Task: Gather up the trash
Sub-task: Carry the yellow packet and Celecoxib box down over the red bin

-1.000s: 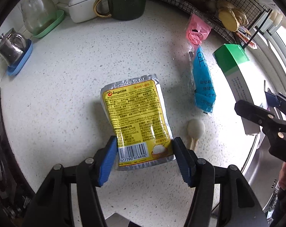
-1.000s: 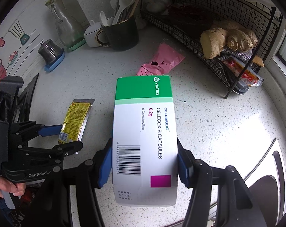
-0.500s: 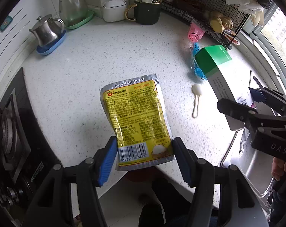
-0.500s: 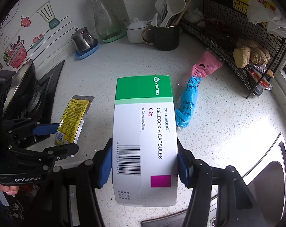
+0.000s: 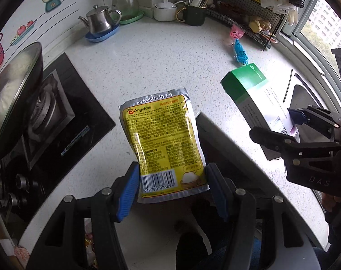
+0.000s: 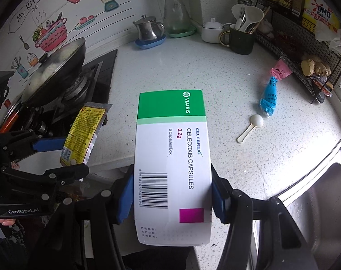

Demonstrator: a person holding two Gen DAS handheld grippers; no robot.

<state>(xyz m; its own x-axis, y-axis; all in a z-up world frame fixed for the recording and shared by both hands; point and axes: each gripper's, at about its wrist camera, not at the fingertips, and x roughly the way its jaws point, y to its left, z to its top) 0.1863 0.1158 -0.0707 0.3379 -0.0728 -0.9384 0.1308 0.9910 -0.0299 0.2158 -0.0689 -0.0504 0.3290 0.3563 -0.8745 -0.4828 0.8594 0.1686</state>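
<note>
1. We see the left gripper (image 5: pixel 172 189) clamped on the barcode end of the yellow yeast sachet (image 5: pixel 162 144); its long axis runs away from the jaws, silver top edge farthest out.
2. The right gripper (image 6: pixel 171 194) is clamped on the capsule box (image 6: pixel 171 157), long axis likewise outward, green end leading.
3. Against a second ago, both items are lifted off the countertop (image 5: pixel 148 67) and held over its front edge; the stove (image 5: pixel 48 121) now shows.
4. The sachet is glossy and slightly creased; the box is white with a magenta square.
5. A blue wrapper (image 6: pixel 269 99) and a white spoon (image 6: pixel 251 127) lie on the counter.
</note>
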